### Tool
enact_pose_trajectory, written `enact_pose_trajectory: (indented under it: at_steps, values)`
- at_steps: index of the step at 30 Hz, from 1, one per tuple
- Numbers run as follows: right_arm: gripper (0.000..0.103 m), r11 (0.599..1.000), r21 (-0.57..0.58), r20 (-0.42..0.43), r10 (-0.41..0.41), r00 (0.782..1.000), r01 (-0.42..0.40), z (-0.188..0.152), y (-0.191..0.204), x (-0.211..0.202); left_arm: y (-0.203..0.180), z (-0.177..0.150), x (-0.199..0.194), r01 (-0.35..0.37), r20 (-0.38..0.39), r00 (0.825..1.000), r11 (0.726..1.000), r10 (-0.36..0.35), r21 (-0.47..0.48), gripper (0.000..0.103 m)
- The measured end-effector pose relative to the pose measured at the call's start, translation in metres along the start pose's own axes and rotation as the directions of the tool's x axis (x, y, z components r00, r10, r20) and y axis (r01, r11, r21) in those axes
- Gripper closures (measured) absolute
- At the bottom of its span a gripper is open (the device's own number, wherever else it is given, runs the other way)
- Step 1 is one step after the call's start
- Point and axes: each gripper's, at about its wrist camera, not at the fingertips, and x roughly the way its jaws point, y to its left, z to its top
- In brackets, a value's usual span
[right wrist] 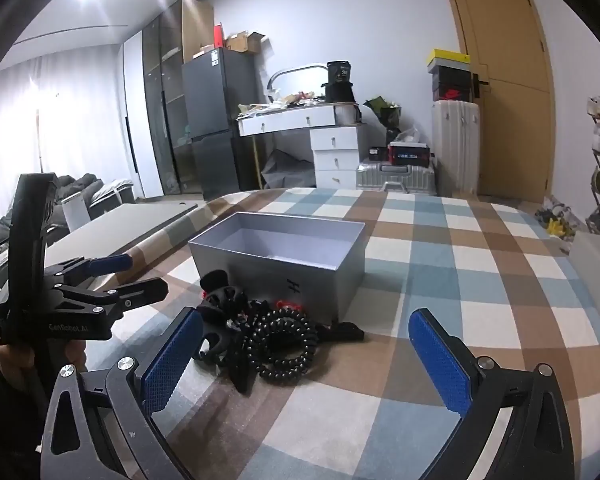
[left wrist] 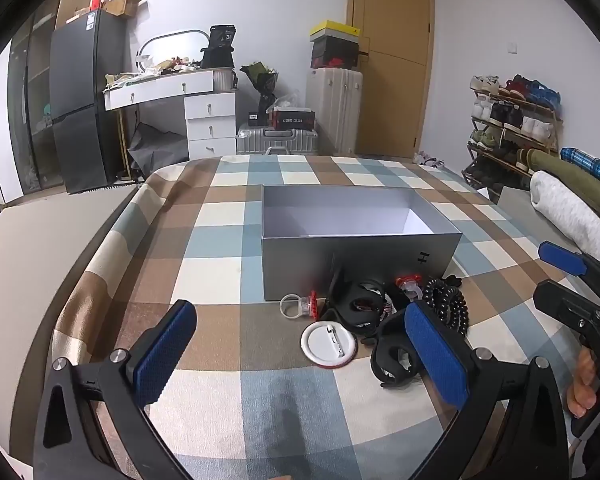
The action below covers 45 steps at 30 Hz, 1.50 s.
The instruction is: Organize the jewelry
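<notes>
An open grey box with a white inside stands on the checked cloth; it also shows in the right wrist view. A pile of accessories lies in front of it: black hair claws, a black spiral hair tie, a white round pin badge, a clear ring with a red piece. The spiral tie shows in the right wrist view too. My left gripper is open and empty just short of the pile. My right gripper is open and empty, with the spiral tie near its left finger.
The checked cloth covers the bed or table. Rolled fabrics lie at the right edge. Beyond stand a dressing table, suitcases, a fridge, a shoe rack and a door.
</notes>
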Motion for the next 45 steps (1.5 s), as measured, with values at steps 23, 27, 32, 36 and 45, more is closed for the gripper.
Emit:
enact_pose_trajectory:
  at_steps: [23,27,32,36,45]
  values:
    - [0.0,1.0,0.005,-0.003,-0.006,1.0,0.006,-0.001,-0.0003,-0.0002,0.0009,0.0004,0.0001,0.002,-0.003,1.0,1.0,-0.002,-0.001,0.001]
    - [0.0,1.0,0.004,-0.002,-0.008,1.0,0.008,-0.0014,-0.0004,-0.0005,0.0015,0.0,0.0007,0.004,-0.003,1.0,1.0,-0.004,-0.005,0.001]
    - [0.0,1.0,0.005,-0.003,-0.009,1.0,0.009,-0.0015,-0.0007,-0.0003,0.002,0.0001,0.0004,0.003,-0.003,1.0,1.0,-0.003,-0.004,0.001]
    - [0.0,1.0,0.007,-0.004,-0.01,1.0,0.01,-0.0016,-0.001,-0.0001,0.0014,-0.0001,0.0002,0.003,-0.002,1.0,1.0,-0.003,-0.004,0.001]
    - [0.0,1.0,0.007,-0.005,-0.012,1.0,0.012,-0.0016,-0.0011,-0.0001,0.0025,0.0001,-0.0001,0.002,0.0,1.0,1.0,-0.002,0.002,0.001]
